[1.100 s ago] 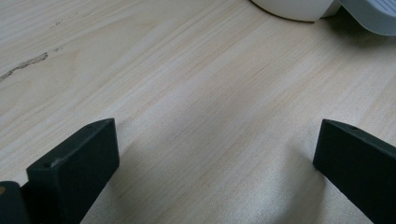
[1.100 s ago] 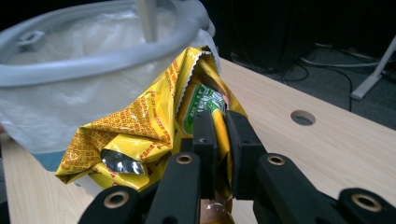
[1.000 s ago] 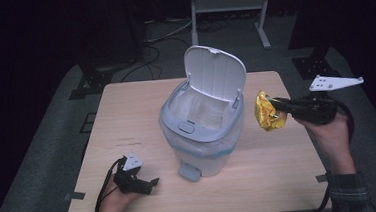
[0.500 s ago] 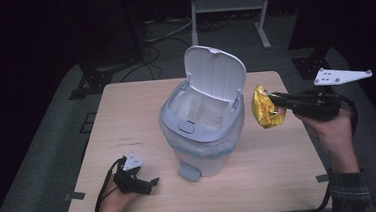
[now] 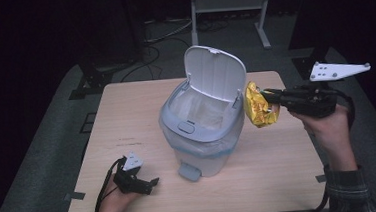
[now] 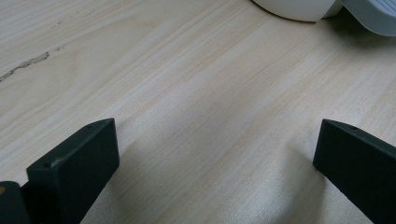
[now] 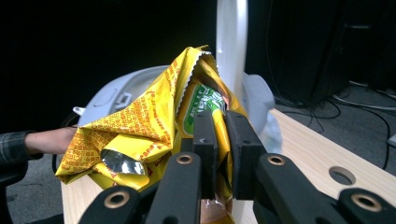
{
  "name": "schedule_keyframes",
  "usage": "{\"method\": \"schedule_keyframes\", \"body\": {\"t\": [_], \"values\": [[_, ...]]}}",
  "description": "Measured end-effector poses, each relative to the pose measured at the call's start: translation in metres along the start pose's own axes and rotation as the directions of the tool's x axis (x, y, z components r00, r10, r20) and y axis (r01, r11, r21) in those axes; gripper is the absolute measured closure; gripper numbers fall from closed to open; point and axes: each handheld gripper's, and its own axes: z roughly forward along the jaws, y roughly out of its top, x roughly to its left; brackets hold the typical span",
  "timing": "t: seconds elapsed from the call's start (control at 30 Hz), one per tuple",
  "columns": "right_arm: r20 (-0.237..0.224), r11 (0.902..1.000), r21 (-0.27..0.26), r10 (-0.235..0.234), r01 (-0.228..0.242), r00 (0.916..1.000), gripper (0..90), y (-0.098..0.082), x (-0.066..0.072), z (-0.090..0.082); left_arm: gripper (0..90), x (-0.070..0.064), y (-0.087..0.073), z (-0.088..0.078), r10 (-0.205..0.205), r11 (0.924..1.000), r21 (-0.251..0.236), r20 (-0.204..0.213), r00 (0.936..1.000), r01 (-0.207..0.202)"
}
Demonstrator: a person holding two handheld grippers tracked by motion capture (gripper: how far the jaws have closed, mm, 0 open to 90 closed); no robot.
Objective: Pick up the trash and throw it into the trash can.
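While the lid stands open: each line below starts at the wrapper and works outward.
Wrapper: the crumpled yellow snack wrapper (image 5: 258,104) hangs in the air just beside the bin's right rim, higher and closer to the opening than a second ago, when it sat lower and further right.
Right gripper: the right gripper (image 5: 270,96) has its jaws pinched tight on the wrapper's upper edge; in the right gripper view the foil (image 7: 140,130) bulges out to the left of the pressed pads (image 7: 204,140).
Right hand: the hand (image 5: 328,126) has lifted and drawn the load toward the bin.
Bin: the white pedal bin (image 5: 203,135) sits mid-table, its lid (image 5: 215,74) tipped up and back, the liner inside showing.
Meaning: the carry looks nearly done; what seems left is a short move leftward over the rim, then a release into the liner.
Risk: the wrapper's loose lower flap may catch the rim if the crossing is low.
Left gripper: the left gripper (image 5: 140,182) rests on the table (image 5: 126,115) near the front edge, jaws spread wide with bare wood (image 6: 210,116) between them, unmoved.
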Motion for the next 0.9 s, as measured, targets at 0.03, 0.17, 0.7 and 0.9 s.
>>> {"method": "schedule_keyframes", "body": {"t": [0.03,0.17,0.7,0.9], "values": [[-0.004,1.0,-0.001,-0.001,0.001,1.0,82.9,0.001,0.001,0.0,0.0,0.0,0.0,0.0,0.0,1.0,0.001,0.0,1.0,0.0],[-0.024,0.9999,-0.011,-0.013,0.013,0.9996,82.9,0.008,0.006,0.003,0.0,0.0,0.0,0.0,0.0,1.0,0.001,0.0,1.0,0.0],[-0.073,0.9989,-0.016,-0.044,0.043,0.9964,82.9,0.028,0.02,0.032,0.0,0.0,0.0,0.0,0.0,1.0,0.0,0.0,1.0,0.0],[-0.08,0.9986,-0.011,-0.052,0.052,0.9954,82.8,0.033,0.024,0.045,0.0,0.0,0.0,0.0,0.0,1.0,0.0,0.0,1.0,0.0]]}}
